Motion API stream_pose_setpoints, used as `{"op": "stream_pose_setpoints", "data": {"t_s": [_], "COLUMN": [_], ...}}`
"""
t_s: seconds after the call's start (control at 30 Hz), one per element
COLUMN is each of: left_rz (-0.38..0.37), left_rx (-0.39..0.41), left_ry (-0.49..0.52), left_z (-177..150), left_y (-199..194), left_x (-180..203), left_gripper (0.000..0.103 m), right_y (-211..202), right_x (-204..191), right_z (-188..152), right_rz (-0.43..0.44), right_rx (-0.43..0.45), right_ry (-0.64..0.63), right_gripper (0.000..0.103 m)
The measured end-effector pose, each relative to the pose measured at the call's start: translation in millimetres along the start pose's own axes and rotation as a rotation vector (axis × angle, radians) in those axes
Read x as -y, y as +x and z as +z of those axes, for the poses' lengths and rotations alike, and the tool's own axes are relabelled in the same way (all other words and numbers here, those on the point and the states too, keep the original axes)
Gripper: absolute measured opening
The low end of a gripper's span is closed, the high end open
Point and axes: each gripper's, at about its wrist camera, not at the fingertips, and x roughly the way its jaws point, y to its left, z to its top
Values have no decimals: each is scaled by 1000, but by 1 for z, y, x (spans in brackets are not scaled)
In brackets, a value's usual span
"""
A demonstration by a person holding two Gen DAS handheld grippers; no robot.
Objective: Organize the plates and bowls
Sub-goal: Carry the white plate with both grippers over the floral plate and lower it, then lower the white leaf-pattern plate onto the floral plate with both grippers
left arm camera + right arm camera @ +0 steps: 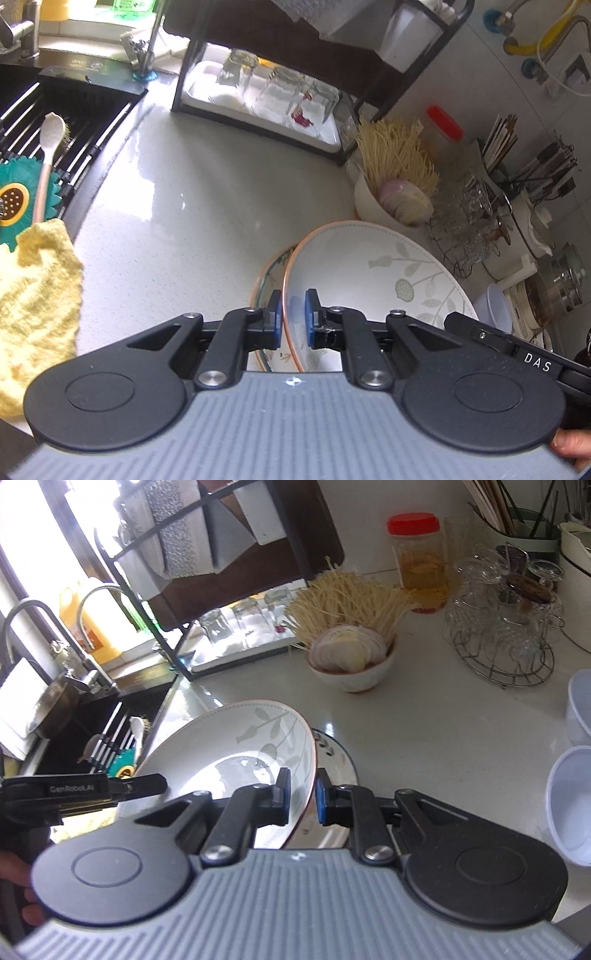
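- The left hand-held gripper (293, 319) sits nearest its lens, its blue pads drawn narrow and pinching the copper-edged rim of the leaf-patterned plate (376, 269) at the plate's left side; the right hand-held gripper (302, 795) pinches the same plate (236, 746) at its opposite rim, jaws equally narrow.
- The plate hangs tilted between the two grippers, above the pale worktop (177, 206); a second plate with a painted rim (269, 273) lies on the worktop partly under it, and whether the two touch cannot be told.
- By its look the plate is glazed ceramic: stiff, rather heavy, smooth and likely slippery against the pads, and sure to chip or break if dropped.
- The rim is the only sensible hold, since the face is too broad to pinch; two opposite holds probably keep it from swinging, so both grips should be kept firm and level with each other.
- Close behind stands a white bowl of sliced onion and dry noodles (351, 653); a wire stand of drinking glasses (506, 627) and white plastic tubs (576, 797) lie to the right; all want a wide berth.
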Motion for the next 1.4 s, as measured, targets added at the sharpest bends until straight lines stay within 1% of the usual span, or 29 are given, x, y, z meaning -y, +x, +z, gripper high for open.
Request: {"op": "stream_pose_setpoints", "data": {"t_s": [0.13, 0.43, 0.57, 0.7, 0.77, 0.9, 1.0, 1.03, 1.13, 1.4], "left_rz": [5, 27, 47, 56, 63, 82, 100, 109, 119, 137], "left_rx": [-46, -98, -121, -148, -152, -144, -129, -135, -146, -163], "left_ry": [-1, 9, 43, 67, 85, 102, 143, 149, 149, 153], "left_z": [-5, -7, -6, -5, -4, 0, 2, 3, 4, 7], "left_y": [18, 41, 50, 58, 61, 63, 65, 67, 73, 76], "left_x": [4, 9, 12, 14, 17, 21, 27, 27, 26, 25], "left_gripper": [14, 15, 17, 18, 18, 19, 18, 20, 24, 26], "right_y": [7, 18, 20, 25, 27, 29, 31, 32, 38, 47], "right_x": [12, 22, 20, 22, 22, 24, 22, 22, 20, 16], "right_z": [-7, -14, -13, -13, -13, -12, -13, -13, -14, -10], "right_rz": [-32, -71, -77, -87, -103, -100, -111, -112, -117, -136], "right_rx": [-23, -45, -45, -56, -61, -61, -57, -60, -71, -74], "right_ry": [18, 25, 0, 2, -4, 10, 1, 0, -10, -39], "right_gripper": [17, 17, 17, 17, 17, 17, 17, 17, 17, 17]}}
